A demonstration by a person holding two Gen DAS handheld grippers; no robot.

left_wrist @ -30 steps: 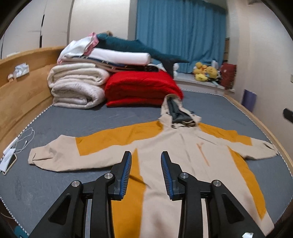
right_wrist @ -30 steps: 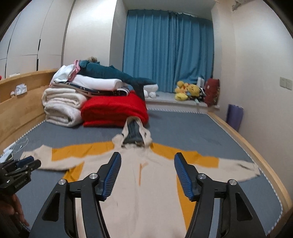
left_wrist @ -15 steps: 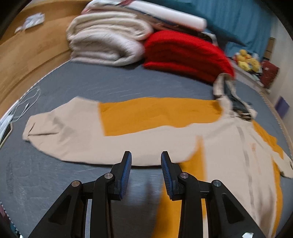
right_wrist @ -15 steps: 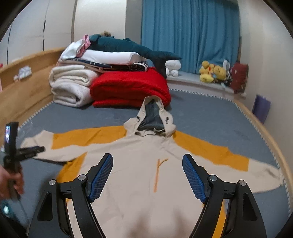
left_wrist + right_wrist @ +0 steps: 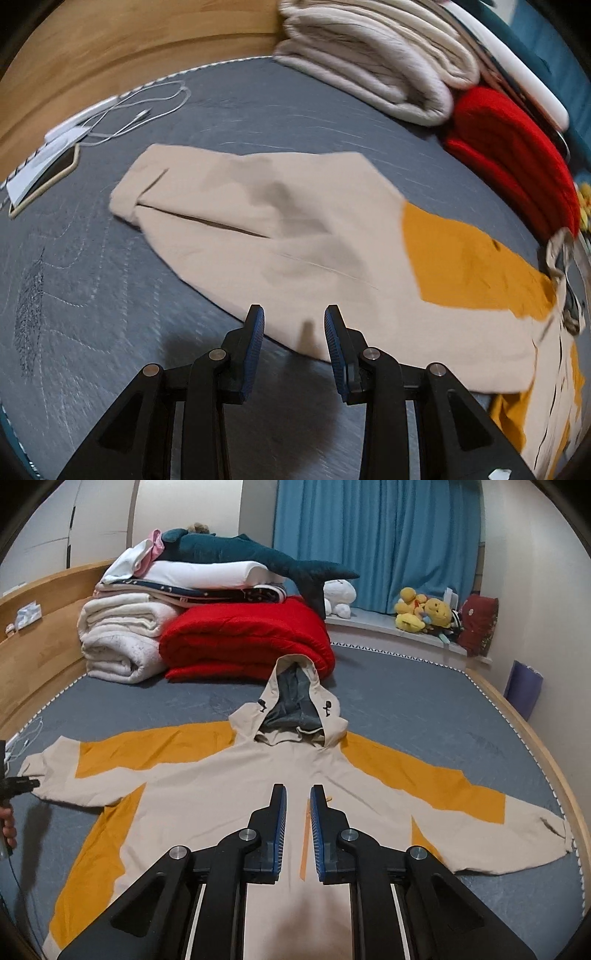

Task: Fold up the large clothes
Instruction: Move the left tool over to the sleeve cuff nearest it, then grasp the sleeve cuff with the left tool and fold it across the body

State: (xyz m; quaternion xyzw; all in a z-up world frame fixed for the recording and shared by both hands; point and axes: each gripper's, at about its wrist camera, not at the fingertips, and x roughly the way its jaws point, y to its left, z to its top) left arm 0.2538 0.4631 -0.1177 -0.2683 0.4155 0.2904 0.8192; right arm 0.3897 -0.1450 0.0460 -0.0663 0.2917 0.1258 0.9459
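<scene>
A: Approaching the near edge of the left sleeve point(image 5: 280, 236) with the left gripper point(image 5: 294, 325). Fingers point(image 5: 256, 332) parted, nothing between them, tips over the sleeve's lower hem about midway along its beige part.

B: Jacket point(image 5: 258, 805) position?

A: Spread flat, front up, on the grey bed point(image 5: 424, 709). Both sleeves out sideways, hood point(image 5: 295, 701) pointing at the red quilt point(image 5: 251, 638). Cuff end of the left sleeve near a phone point(image 5: 44, 177) and white cable point(image 5: 147, 107), not touching either.

B: Right gripper point(image 5: 294, 805)?

A: Over the chest, along the orange zip line. Fingers nearly together, a narrow gap left, holding nothing.

B: Best way in for the left?

A: Probably lower onto the hem with one finger sliding under, one on top. Pinch both fabric layers, not just the upper one, otherwise the sleeve likely peels open on the lift. Grab closer to the cuff for a cleaner fold across the body.

B: Hazards?

A: Soft wrinkles mid-sleeve, likely to carry into the fold unless tensioned first. Cable near the cuff, worth keeping the sweep away from it. Left view motion-blurred, so exact finger height above the cloth hard to tell.

B: Role for the right?

A: Pressing down at the centre line, plausibly, to anchor the body while the sleeve comes over.
</scene>
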